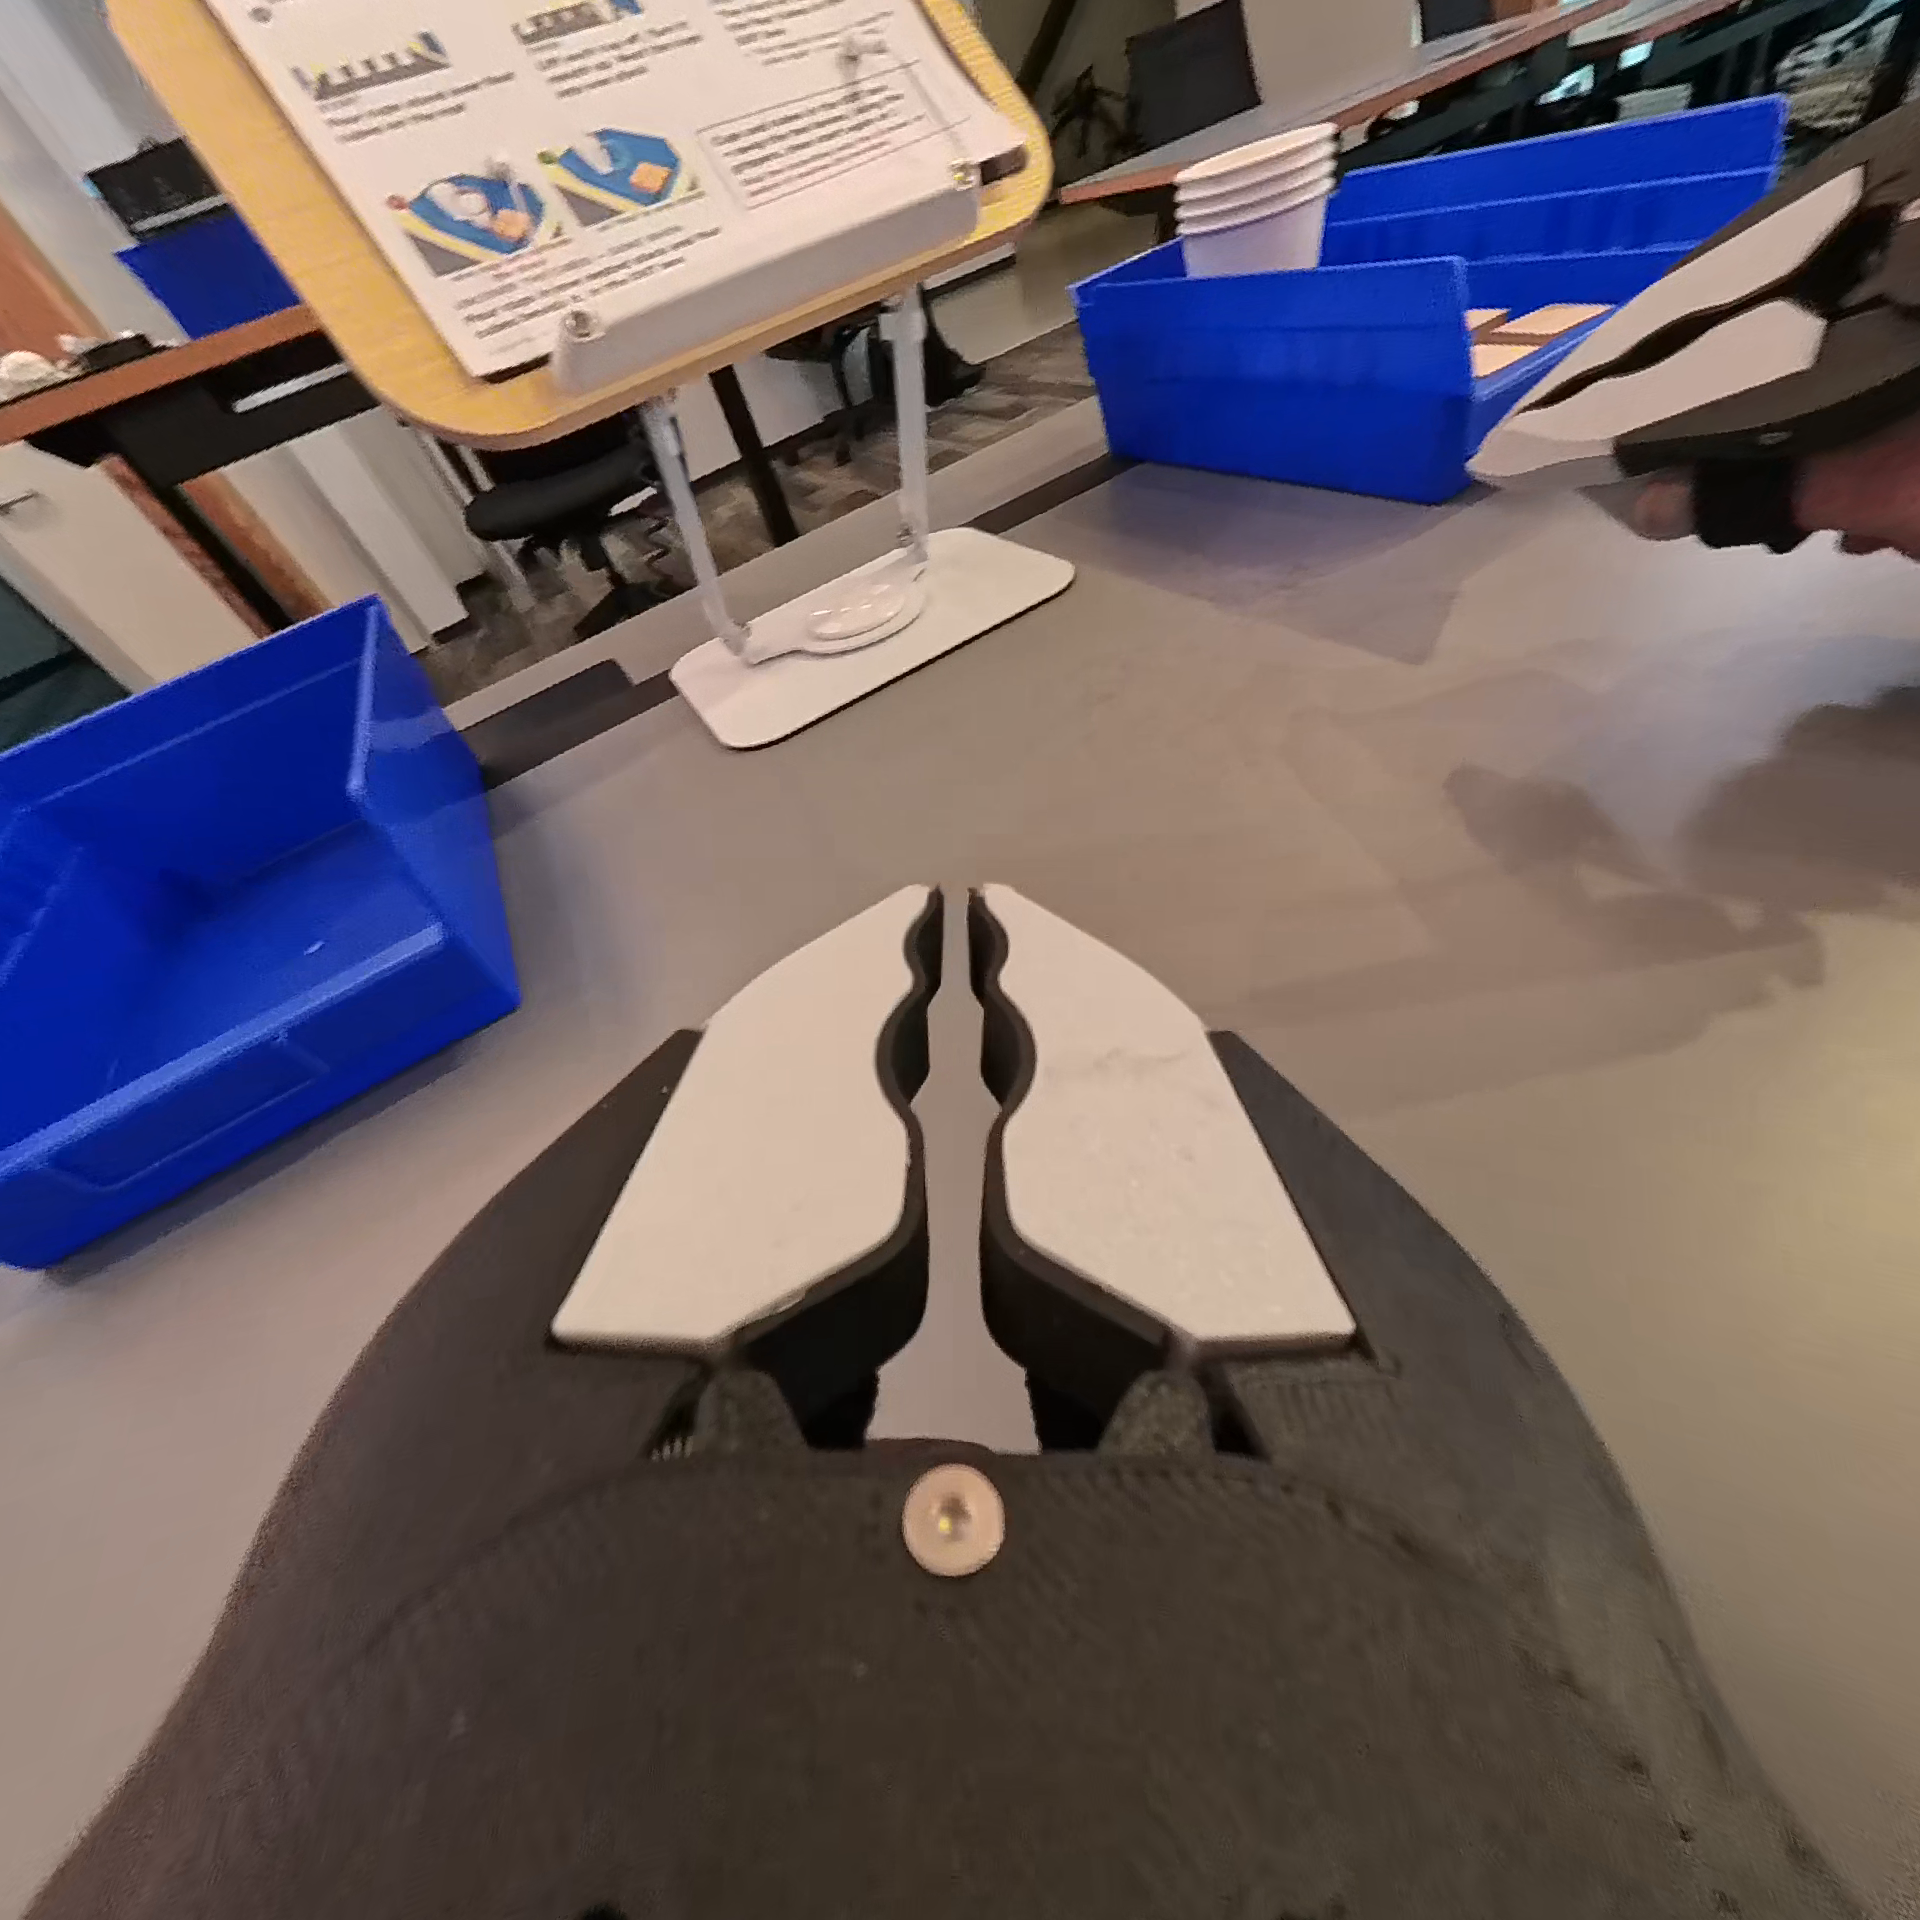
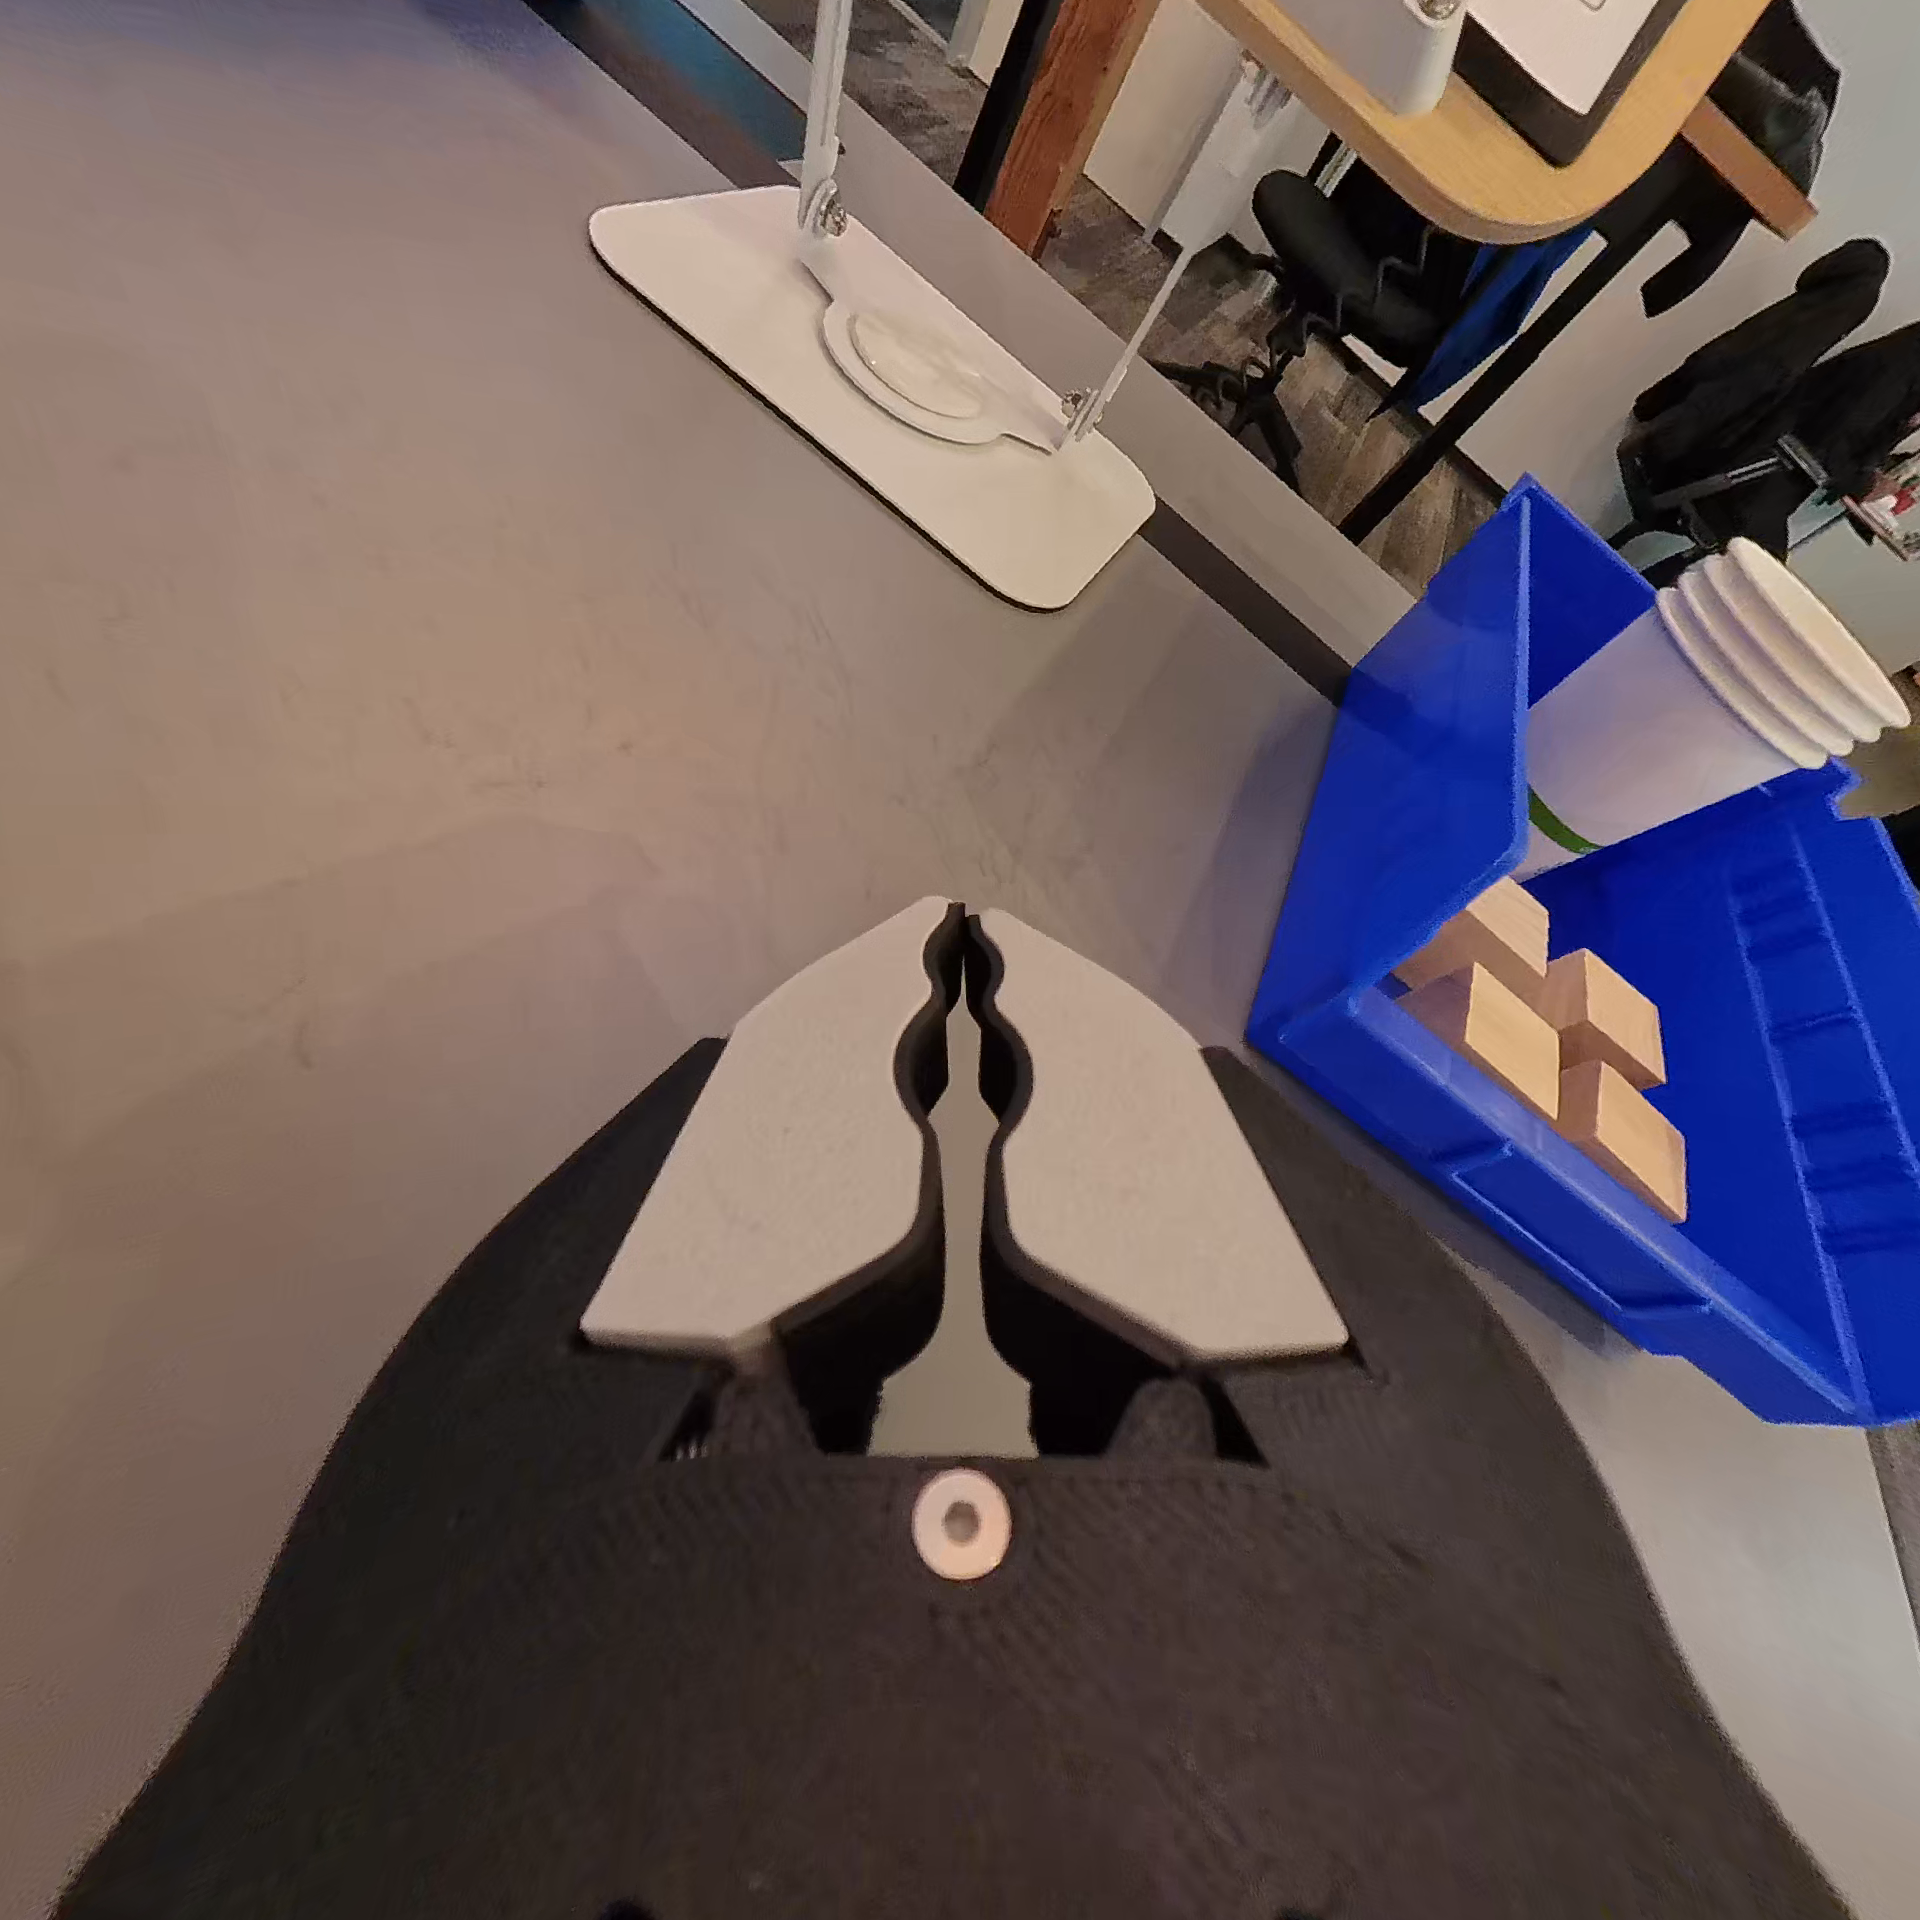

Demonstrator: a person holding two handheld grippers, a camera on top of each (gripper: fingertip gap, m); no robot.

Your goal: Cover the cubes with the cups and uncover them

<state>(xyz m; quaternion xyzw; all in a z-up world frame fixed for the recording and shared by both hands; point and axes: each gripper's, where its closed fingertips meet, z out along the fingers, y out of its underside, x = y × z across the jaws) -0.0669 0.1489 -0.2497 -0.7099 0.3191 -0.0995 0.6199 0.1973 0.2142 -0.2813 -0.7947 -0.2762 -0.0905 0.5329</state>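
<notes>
Nearest: right gripper [image 2: 962, 914], jaws pinched together, empty, above bare grey table [image 2: 416, 727]. Wooden cubes [image 2: 1558, 1049] at three o'clock inside blue bin [image 2: 1382, 831]; stacked paper cups [image 2: 1704, 707] at two o'clock, same bin. Left gripper [image 1: 954, 896] nearly closed, empty, farther off, so likely right's reach.

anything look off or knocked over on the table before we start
Nothing stands out. The stack of paper cups stands nested in the blue bin on the right, with the wooden cubes lying together beside it in the bin. The other blue bin sits upright. No spill or damage shows on the table.
</notes>
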